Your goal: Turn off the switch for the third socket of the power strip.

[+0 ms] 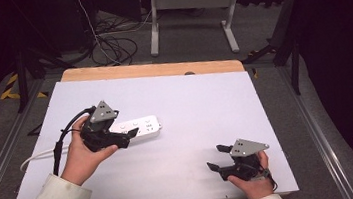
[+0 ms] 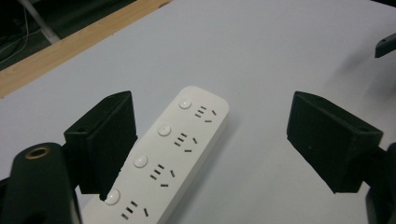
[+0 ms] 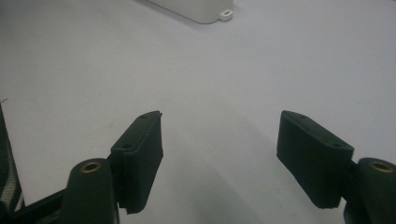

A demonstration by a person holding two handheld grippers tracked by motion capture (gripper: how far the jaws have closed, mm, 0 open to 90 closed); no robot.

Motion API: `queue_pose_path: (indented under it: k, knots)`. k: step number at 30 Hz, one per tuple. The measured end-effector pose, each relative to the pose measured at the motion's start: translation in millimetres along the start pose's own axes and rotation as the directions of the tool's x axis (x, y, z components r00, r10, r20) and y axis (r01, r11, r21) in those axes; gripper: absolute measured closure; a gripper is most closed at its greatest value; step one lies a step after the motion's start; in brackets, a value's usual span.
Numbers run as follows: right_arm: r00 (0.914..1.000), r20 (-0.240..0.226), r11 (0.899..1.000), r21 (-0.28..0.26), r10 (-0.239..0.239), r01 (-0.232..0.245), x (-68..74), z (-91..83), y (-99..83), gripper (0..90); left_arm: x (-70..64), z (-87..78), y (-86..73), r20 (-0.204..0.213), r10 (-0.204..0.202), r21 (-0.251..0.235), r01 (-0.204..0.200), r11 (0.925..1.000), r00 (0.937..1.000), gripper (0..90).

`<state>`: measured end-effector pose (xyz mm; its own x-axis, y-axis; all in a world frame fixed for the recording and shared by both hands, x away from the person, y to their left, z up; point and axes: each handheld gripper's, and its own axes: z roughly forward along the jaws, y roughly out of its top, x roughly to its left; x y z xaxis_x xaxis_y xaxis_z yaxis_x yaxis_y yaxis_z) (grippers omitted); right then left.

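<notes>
A white power strip is seen lying flat on the bench, left of centre. The left gripper is held spread over it, nothing grasped. The right gripper is held released, well apart. No handling appears begun.

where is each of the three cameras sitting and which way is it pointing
High view: fixed above the person's side, looking forward and down on the white table; both forearms, left gripper and right gripper show.
Left gripper view: rides the left gripper, looking along its open fingers at the white power strip.
Right gripper view: rides the right gripper, looking between its open fingers across bare table.
Shared: all three views show the power strip; the right gripper view catches its end.
</notes>
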<state>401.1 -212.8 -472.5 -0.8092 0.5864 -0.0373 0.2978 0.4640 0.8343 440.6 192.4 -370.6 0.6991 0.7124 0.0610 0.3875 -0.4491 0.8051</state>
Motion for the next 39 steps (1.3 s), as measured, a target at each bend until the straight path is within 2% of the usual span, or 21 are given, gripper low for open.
queue_pose_path:
  k: [6,12,15,19,21,27,29,33,35,37,39]
  knots:
    - [1.0,-0.002,1.0,0.002,0.0,0.0,0.1,0.7,-0.1,31.8,2.3,-11.3,-13.8,0.051,-0.027,-0.036,0.029,0.9989,0.9983,16.5]
    - [1.0,-0.002,1.0,-0.002,-0.004,0.004,0.7,0.2,0.2,31.6,4.9,-22.9,-36.0,0.094,-0.038,-0.092,0.047,0.9947,0.9949,16.4]
    - [1.0,-0.006,1.0,0.001,-0.003,0.003,1.1,0.8,0.3,31.7,4.2,-29.2,-45.7,0.083,-0.03,-0.117,0.04,0.9923,0.9961,16.4]
    - [1.0,-0.006,1.0,0.001,-0.006,0.006,1.5,0.7,0.7,31.7,2.3,-37.2,-58.2,0.031,-0.001,-0.137,0.005,0.9906,0.9995,14.5]
    - [1.0,-0.006,1.0,0.0,-0.007,0.007,1.6,0.8,0.7,31.7,1.9,-39.0,-65.3,0.018,-0.003,-0.146,0.006,0.9892,0.9998,13.0]
    - [0.9999,-0.008,1.0,0.001,-0.008,0.008,2.0,1.1,0.8,31.7,7.1,-43.2,-87.5,0.048,-0.063,-0.187,0.071,0.9799,0.9969,12.8]
    - [0.9999,-0.007,1.0,0.001,-0.009,0.009,1.9,0.7,0.9,31.6,8.5,-44.3,-93.9,0.059,-0.072,-0.187,0.082,0.979,0.9956,12.8]
    - [0.9999,-0.009,1.0,-0.002,-0.009,0.009,1.9,0.6,0.8,31.6,11.5,-46.2,-106.1,0.049,-0.067,-0.179,0.075,0.9811,0.9965,12.8]
    - [0.9999,-0.008,1.0,0.0,-0.01,0.01,1.9,0.5,0.9,31.7,13.3,-47.6,-111.9,0.028,-0.049,-0.169,0.053,0.9843,0.9984,12.9]
    - [0.9999,-0.009,1.0,0.0,-0.011,0.011,2.0,0.6,0.9,31.7,14.7,-48.7,-117.0,0.019,-0.054,-0.17,0.056,0.9839,0.9984,12.9]
    - [0.9999,-0.009,1.0,0.0,-0.011,0.011,2.0,0.5,0.9,31.7,16.1,-49.3,-122.5,0.027,-0.058,-0.179,0.062,0.9819,0.9979,12.8]
